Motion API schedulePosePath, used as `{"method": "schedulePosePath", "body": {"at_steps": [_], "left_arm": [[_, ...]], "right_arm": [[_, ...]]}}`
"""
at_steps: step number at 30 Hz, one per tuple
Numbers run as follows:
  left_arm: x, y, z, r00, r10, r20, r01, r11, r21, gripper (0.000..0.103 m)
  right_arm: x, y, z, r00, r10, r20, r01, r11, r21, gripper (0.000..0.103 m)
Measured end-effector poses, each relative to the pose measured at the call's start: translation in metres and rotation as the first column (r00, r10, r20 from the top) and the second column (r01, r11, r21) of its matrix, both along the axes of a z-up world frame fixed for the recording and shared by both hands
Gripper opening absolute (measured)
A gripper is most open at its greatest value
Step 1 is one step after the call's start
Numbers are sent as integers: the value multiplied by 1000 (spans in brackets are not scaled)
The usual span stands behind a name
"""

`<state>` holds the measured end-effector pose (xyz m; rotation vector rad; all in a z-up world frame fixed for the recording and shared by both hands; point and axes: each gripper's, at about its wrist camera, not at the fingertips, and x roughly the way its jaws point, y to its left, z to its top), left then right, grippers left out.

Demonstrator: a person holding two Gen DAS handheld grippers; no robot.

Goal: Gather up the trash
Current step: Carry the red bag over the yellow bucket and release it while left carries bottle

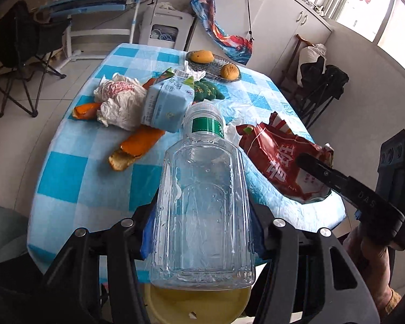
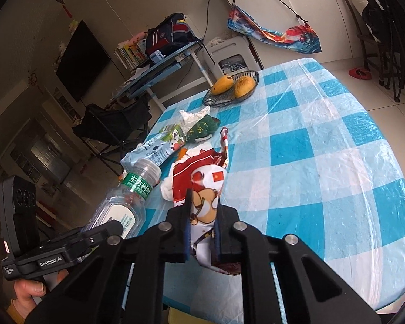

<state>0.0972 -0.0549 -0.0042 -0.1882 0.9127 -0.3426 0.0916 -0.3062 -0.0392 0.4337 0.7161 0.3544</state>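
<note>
Left edge of the table [image 1: 67, 178], blue-and-white check cloth: orange peel [image 1: 85, 111], then crumpled white paper [image 1: 121, 102], with a second, longer peel strip [image 1: 137, 147] nearer the camera. A pale blue carton [image 1: 166, 105] lies against the paper; a small green pouch [image 1: 206, 90] sits just behind it. Farther back, a glass dish [image 1: 210, 67] holds two yellow fruits.

Centre: left gripper [image 1: 202, 232] clamped on a clear plastic bottle [image 1: 202, 210], fingers pressed to both its sides, green-labelled neck pointing away. Bottle is held at the near table edge, its base over a yellow bin [image 1: 197, 306] below.

Right: right gripper [image 2: 202, 232] closed on a torn red snack wrapper [image 2: 202, 186], pinching its near end; the wrapper's far end rests on the cloth beside the bottle.
</note>
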Motion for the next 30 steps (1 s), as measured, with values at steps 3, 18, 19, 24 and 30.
{"method": "schedulePosePath", "body": {"at_steps": [3, 18, 19, 24, 30], "left_arm": [[-18, 7, -2, 1000, 9, 4, -9, 1000, -18, 52], [-77, 53, 9, 988, 128, 84, -123, 990, -64, 53], [-79, 54, 9, 988, 128, 85, -123, 990, -68, 53], [-95, 49, 11, 991, 100, 95, -94, 994, -64, 53], [-107, 46, 8, 995, 63, 83, -59, 997, -57, 53]], "right_arm": [[-13, 4, 5, 1000, 23, 15, -23, 1000, -5, 14], [-106, 79, -25, 931, 342, -132, -361, 917, -170, 14], [-109, 87, -31, 920, 358, -162, -385, 902, -194, 14], [-110, 106, -54, 900, 354, -254, -422, 855, -301, 22], [-104, 82, -44, 952, 252, -175, -292, 921, -258, 50]]}}
